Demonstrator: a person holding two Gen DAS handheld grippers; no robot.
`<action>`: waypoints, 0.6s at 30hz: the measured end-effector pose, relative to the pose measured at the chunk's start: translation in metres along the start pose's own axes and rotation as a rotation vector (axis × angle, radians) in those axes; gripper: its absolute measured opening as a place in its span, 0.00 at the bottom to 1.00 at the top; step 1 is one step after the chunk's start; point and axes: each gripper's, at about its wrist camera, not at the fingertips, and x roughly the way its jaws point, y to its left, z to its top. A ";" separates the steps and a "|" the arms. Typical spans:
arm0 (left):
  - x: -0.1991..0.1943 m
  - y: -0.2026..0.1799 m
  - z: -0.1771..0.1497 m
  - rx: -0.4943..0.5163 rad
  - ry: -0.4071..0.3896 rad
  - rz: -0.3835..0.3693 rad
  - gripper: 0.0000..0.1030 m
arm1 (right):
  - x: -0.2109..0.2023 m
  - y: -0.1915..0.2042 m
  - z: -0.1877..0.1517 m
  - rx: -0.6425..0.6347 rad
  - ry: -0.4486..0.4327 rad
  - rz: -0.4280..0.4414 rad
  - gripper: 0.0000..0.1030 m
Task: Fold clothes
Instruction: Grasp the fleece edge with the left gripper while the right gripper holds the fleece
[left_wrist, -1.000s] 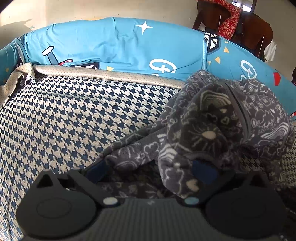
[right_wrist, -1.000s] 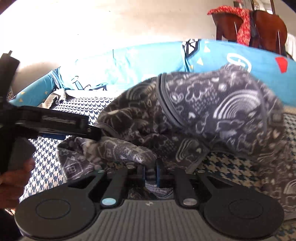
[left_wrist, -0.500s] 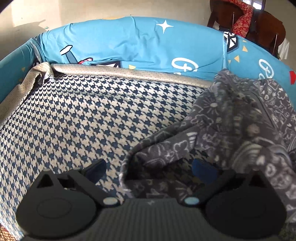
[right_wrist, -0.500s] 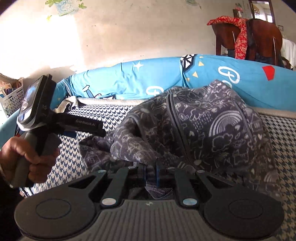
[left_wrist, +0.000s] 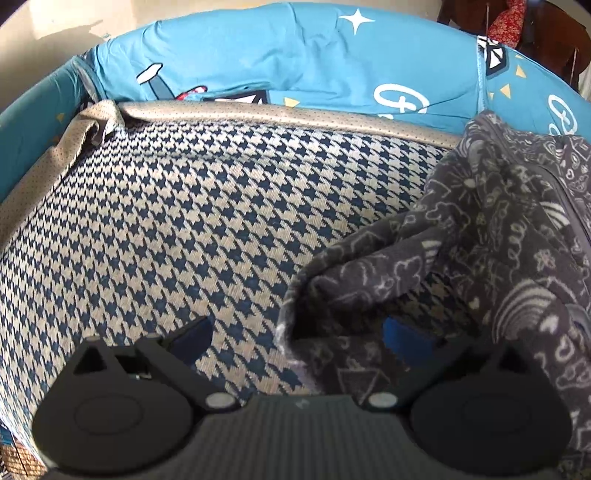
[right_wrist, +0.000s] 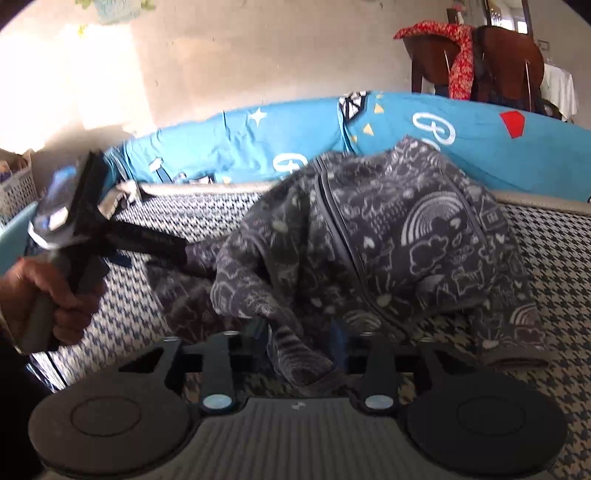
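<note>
A dark grey fleece garment (right_wrist: 388, 240), printed all over with white doodles and fitted with a zip, lies bunched in a heap on the houndstooth cover (left_wrist: 192, 236) of a couch. The heap sits toward the back of that cover, its top edge up against the blue printed backrest (left_wrist: 295, 59). In the right wrist view, a fold of the garment hangs between the fingers of the right gripper (right_wrist: 298, 334); those jaws are parting at this moment and the blue pads are not pressing on the cloth. A cuffed sleeve (right_wrist: 517, 347) trails onto the houndstooth cover to the right of the heap. The left gripper (left_wrist: 295, 334) has its jaws spread wide; in its own view the near edge of the garment lies between the fingers, nearer the right-hand one, with neither pad closing on it. From the right wrist view, that tool reaches in from the left of the heap, gripped around its handle by the person's left hand (right_wrist: 48, 291), and its tip meets the garment's left side. Behind the backrest stands a wooden chair (right_wrist: 509, 62) with a red patterned cloth (right_wrist: 458, 51) draped over it.
</note>
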 end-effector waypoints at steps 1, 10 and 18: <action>0.002 0.002 0.000 -0.010 0.008 -0.010 1.00 | -0.001 0.001 0.001 -0.003 -0.015 0.009 0.39; 0.016 0.008 -0.002 -0.056 0.055 -0.032 1.00 | 0.003 0.029 0.003 -0.064 -0.067 0.131 0.44; 0.027 0.005 -0.003 -0.054 0.067 -0.026 1.00 | 0.042 0.069 -0.010 -0.143 0.032 0.201 0.44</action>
